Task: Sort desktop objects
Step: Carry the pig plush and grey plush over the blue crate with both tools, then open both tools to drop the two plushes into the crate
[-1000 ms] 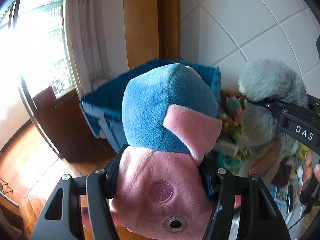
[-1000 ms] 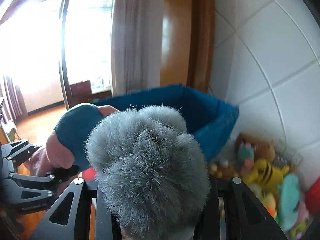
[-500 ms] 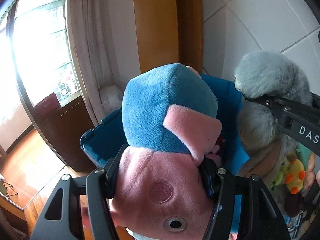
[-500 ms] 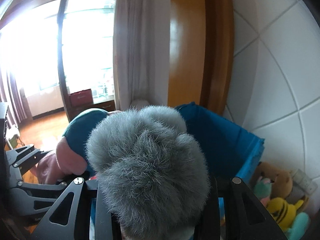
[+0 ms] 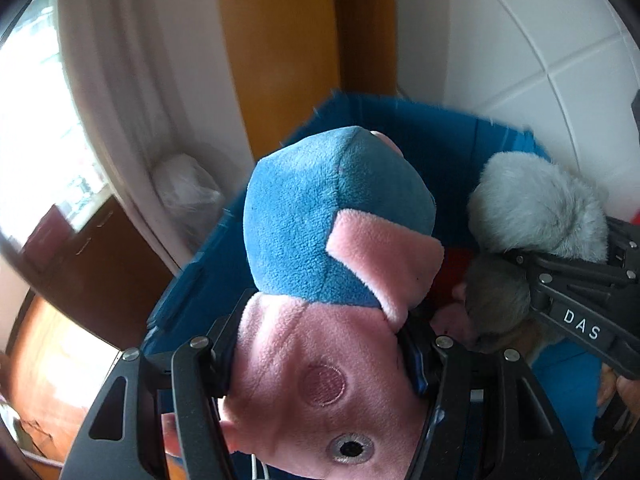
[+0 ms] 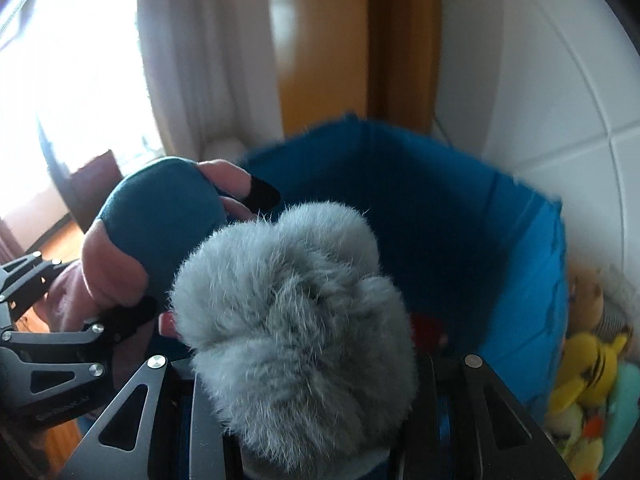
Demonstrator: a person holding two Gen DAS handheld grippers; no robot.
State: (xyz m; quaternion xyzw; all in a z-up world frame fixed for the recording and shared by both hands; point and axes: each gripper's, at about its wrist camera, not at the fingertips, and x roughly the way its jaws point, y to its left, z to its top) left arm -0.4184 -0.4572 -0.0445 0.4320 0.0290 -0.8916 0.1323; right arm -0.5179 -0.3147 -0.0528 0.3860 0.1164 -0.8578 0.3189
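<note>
Both grippers are loaded right now. The left gripper (image 5: 320, 364) has its jaws spread fairly wide and clamped on the pig plush (image 5: 320, 320), pinching it across the pink head so the blue body sticks out forward with one pink arm flopped to the side. The pig is upside down in the left wrist view, eye near the bottom edge. The right gripper (image 6: 316, 396) is squeezing the grey plush (image 6: 296, 336), jaws about as wide, with fluffy fur bulging out over both fingers, so I can't make out where exactly the pads touch.

Both toys hang side by side over the open top of the blue bin (image 6: 460, 220), pig on the left, grey one on the right, near each other but not clearly touching. Something red (image 6: 428, 328) sits down inside the bin; it's too hidden to tell what it is. A pile of other plushies (image 6: 584, 404) sits outside the bin on its right, against the white tiled wall (image 6: 560, 60).

Compared with a second ago: the grips haven't changed at all, same hold on both toys. What changed is the bin, which was farther ahead and lower in the view, with the toys only in front of it. Now its walls fill the middle of both views and you look down into it. The current frames are a bit motion-blurred too.
</note>
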